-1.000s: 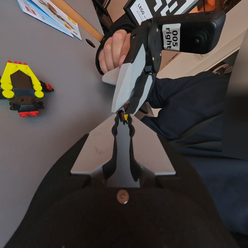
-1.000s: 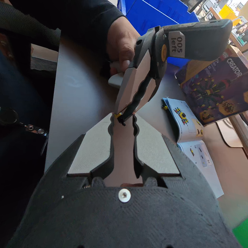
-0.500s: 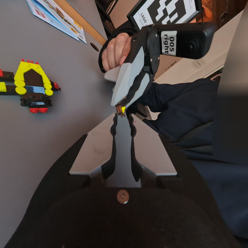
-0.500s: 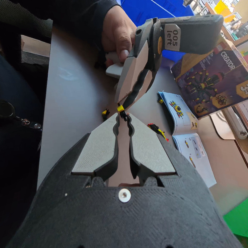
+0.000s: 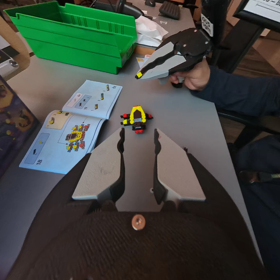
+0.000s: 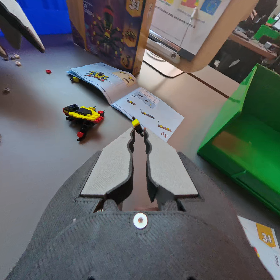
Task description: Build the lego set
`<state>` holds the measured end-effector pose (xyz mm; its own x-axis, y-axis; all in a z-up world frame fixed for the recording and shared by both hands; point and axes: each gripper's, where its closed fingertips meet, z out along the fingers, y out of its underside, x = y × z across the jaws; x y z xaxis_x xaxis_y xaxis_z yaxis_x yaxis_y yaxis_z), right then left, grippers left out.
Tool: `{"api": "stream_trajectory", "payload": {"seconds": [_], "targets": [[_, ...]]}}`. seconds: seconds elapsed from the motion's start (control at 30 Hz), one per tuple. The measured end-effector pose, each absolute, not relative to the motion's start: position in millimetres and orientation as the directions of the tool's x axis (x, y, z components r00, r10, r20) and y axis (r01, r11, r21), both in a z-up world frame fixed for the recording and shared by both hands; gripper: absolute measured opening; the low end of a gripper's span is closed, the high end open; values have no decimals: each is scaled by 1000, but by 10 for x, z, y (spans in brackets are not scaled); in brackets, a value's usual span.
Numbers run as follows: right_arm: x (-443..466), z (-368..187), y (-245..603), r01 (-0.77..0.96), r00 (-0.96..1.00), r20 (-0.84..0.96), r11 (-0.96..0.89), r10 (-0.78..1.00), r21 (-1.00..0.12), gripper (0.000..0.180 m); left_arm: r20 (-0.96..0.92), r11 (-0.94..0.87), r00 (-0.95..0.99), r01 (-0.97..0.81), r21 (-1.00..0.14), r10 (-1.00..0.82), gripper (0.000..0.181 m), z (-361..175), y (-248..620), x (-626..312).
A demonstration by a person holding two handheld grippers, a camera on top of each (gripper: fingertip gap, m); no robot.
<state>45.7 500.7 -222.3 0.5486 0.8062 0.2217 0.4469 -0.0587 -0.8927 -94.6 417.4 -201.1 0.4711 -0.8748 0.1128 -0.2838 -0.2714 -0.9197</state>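
Note:
A partly built spider body in yellow, black and red lies on the grey table, just beyond my left gripper, which is open and empty. It also shows in the right wrist view. My right gripper is shut on a small leg piece, black with a yellow brick, held above the table. From the left wrist view the right gripper is up and to the right of the body, the yellow brick at its tip.
An open instruction booklet lies left of the body. A green bin stands behind it. The set's box stands at the back, with loose small pieces on the table to its left. A blue bin is behind. There is about 15 cm between the tips of the two grippers.
The two grippers were tip to tip on the small leg piece. They have moved apart. The left gripper has let go and opened wide. The right gripper keeps the piece.

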Motion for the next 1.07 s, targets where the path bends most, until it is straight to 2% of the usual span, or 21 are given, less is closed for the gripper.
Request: {"api": "stream_trajectory", "payload": {"seconds": [0.27,0.57,0.77,1.07], "targets": [[496,-2281,5076,473,560,231,-78,796,-878,8,-21,-291,641,-378,-879,-768,36,-2223,4455,-1232],[596,-2223,5139,401,578,154,-115,801,-909,8,-62,-306,633,-454,-837,-771,36,-2398,4470,-1231],[587,-2251,5144,420,575,165,-116,801,-900,8,18,-354,621,-423,-834,-784,32,-2456,4468,-1213],[552,-2228,5075,430,543,199,-67,816,-901,8,-31,-274,569,-441,-855,-822,32,-2393,4457,-1045]]}}
